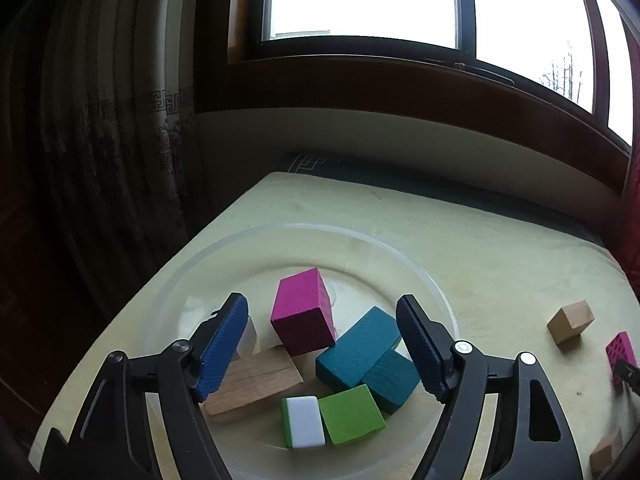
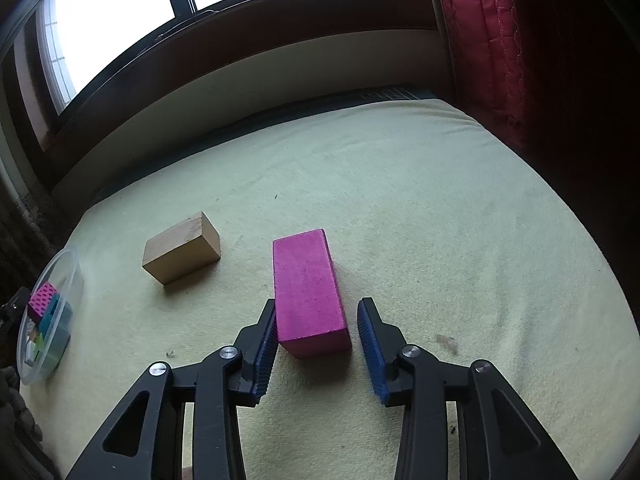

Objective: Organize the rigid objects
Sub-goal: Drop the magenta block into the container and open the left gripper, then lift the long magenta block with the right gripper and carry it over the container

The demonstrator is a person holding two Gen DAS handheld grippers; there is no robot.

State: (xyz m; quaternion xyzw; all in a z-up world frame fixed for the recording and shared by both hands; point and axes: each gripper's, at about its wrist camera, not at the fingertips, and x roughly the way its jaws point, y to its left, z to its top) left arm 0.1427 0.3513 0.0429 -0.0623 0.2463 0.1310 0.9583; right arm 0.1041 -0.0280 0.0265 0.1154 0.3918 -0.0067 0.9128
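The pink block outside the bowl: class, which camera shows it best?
The right wrist view: the pink block lies whole between the open right gripper fingers. The left wrist view catches only part of it at the right edge.

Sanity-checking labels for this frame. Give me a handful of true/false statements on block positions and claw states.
1. The right claw straddles the magenta block on the yellow cloth. True; its jaws are open, the left pad at the block's side and a gap at the right.
2. The clear bowl is empty. False: it holds several blocks, among them a magenta cube, a teal block and a green block.
3. The left claw grips the teal block. False: it is open above the bowl, holding nothing.
4. A plain wooden block lies on the cloth outside the bowl. True.
5. The green-and-white tile lies on the cloth by the wooden block. False: it is in the bowl.
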